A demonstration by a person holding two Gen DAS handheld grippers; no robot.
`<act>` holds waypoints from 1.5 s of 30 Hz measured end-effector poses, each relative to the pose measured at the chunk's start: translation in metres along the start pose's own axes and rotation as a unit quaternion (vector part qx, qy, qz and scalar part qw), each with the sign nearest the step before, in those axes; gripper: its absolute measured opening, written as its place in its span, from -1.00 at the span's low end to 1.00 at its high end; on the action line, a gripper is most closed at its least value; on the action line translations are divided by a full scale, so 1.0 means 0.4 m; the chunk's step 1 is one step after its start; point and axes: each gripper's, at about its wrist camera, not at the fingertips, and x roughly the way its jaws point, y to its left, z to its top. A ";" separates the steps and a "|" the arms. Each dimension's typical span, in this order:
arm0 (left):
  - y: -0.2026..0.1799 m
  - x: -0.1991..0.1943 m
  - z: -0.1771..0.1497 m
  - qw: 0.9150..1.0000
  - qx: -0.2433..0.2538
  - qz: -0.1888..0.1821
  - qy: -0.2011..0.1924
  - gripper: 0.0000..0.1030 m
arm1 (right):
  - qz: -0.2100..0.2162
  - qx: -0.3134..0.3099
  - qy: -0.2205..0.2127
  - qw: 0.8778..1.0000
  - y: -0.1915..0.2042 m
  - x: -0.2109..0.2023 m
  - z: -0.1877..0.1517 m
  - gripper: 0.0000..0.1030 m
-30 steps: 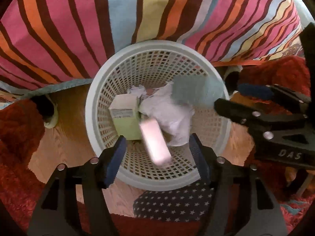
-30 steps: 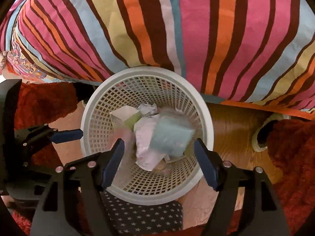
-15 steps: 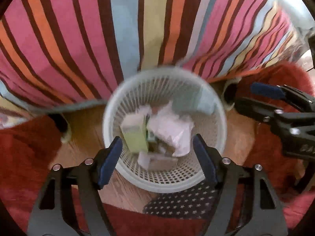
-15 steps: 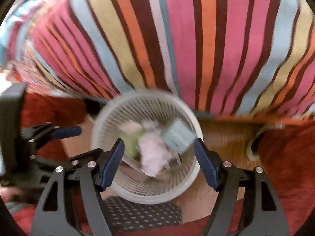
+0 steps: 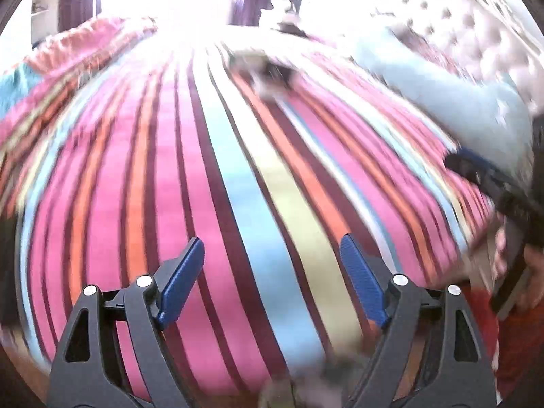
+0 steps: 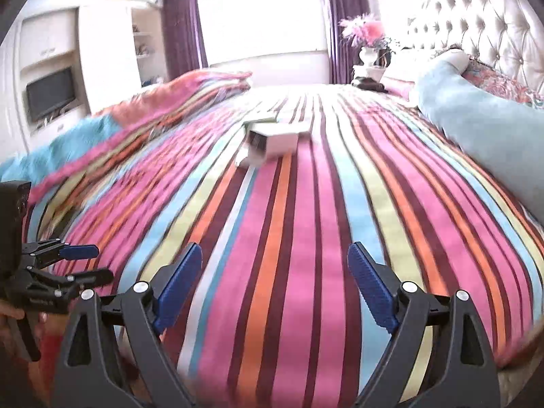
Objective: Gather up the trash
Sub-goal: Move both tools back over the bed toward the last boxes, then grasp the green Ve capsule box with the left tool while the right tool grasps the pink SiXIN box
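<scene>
The left tongs (image 5: 272, 282) hang released over the near edge of the bed (image 5: 217, 183), blue pads (image 5: 182, 282) spread wide with nothing between them, and this view is heavily blurred. In the right wrist view the left tongs (image 6: 91, 263) show again at the far left, low beside the bed's near edge, fingers apart. Behind them, past the bed's left side, a dark TV (image 6: 51, 93) sits in a white wall unit (image 6: 85, 64), with purple curtains (image 6: 182, 27) on either side of a bright window. A folded blanket (image 6: 136, 115) lies bunched along the bed's left side, teal and pink. Out toward the middle of the striped bedspread (image 6: 306, 224), well ahead of both tongs, lies the trash: a white box (image 6: 275, 139) on its side with its open end facing the near-left, and a flatter green-edged box (image 6: 263, 120) touching it just behind. In the blurred left wrist view the white box (image 5: 272, 74) is only a smear. The right tongs (image 6: 275, 289) hover released above the near edge of the bed, pads (image 6: 370, 292) wide apart and empty; they appear too at the right rim of the left wrist view (image 5: 476, 166), too smeared to read there. At the bed's far right corner a vase of pink flowers (image 6: 367, 39) stands on a nightstand. A pale blue pillow (image 6: 482, 129) lies along the right side, against a tufted headboard (image 6: 482, 23).
</scene>
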 end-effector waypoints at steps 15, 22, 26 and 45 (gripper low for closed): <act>0.145 0.453 0.571 0.995 0.066 0.072 -0.014 0.55 | 0.027 -0.122 0.057 0.990 -0.005 0.494 0.265 0.62; 0.140 0.584 0.661 0.993 0.095 0.065 0.003 0.56 | 0.093 -0.129 0.080 0.984 -0.041 0.581 0.308 0.62; 0.131 0.624 0.691 0.993 0.108 0.043 0.001 0.56 | 0.141 -0.115 0.097 0.979 -0.058 0.618 0.322 0.62; 0.084 0.775 0.758 0.989 0.134 0.010 0.058 -0.37 | 0.166 -0.093 0.132 0.973 -0.024 0.697 0.328 0.48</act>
